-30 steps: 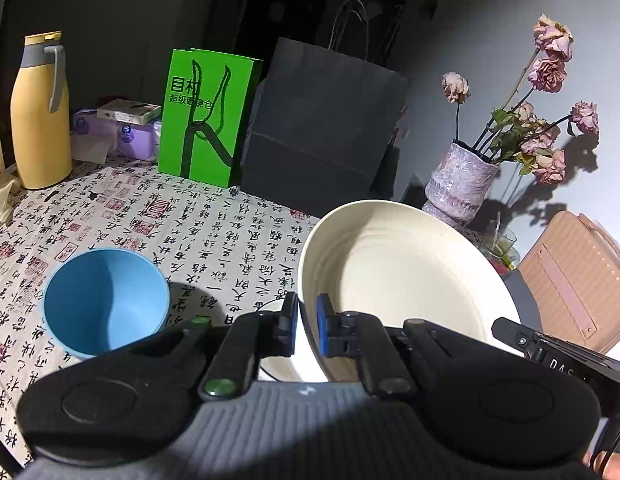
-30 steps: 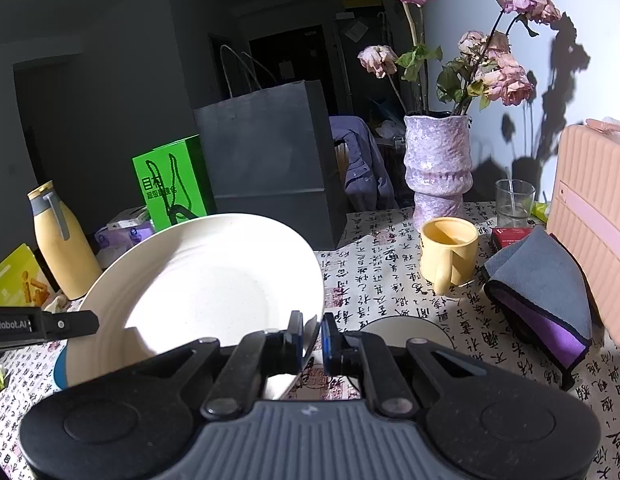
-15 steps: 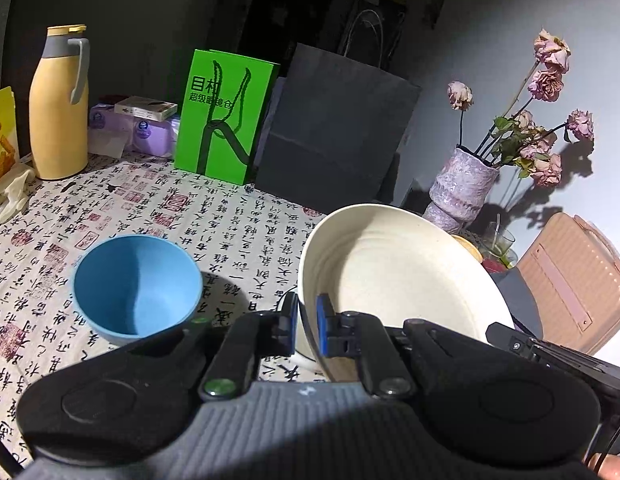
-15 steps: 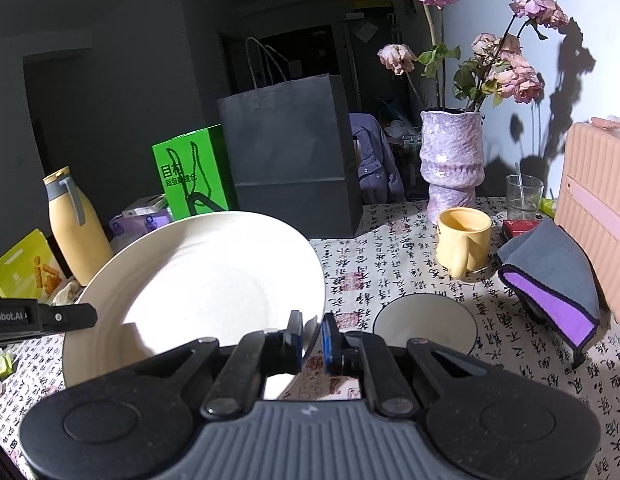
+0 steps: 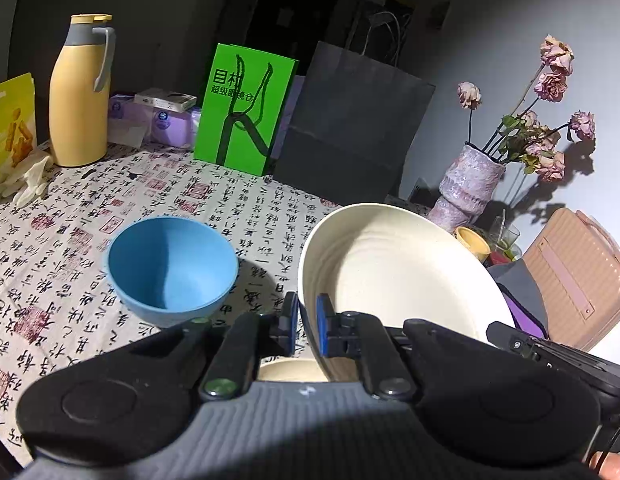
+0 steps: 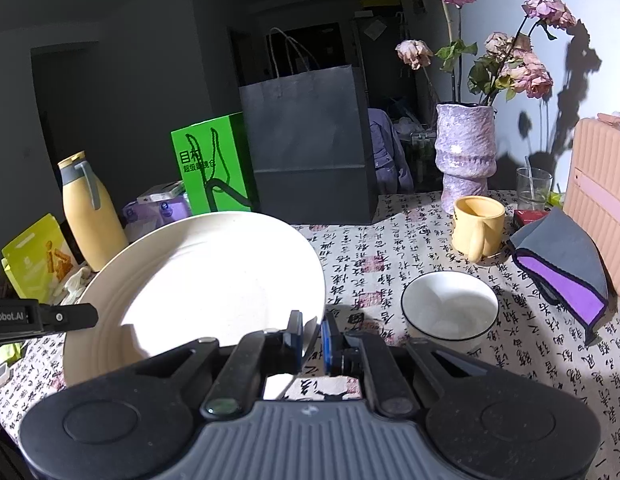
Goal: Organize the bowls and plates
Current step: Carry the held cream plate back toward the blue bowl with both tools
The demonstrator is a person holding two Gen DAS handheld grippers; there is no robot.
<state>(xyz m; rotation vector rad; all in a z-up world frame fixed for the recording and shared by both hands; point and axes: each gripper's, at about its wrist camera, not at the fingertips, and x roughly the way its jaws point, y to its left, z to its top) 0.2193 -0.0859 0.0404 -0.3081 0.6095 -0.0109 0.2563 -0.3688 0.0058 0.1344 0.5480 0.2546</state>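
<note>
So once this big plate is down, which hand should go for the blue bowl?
Left. The blue bowl sits just left of the left gripper, with nothing between them. From the right gripper the plate hides it, and the white bowl is that side's nearer pick.

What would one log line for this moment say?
left claw: shut on cream plate | right claw: shut on cream plate | blue bowl, white bowl: on table
</note>
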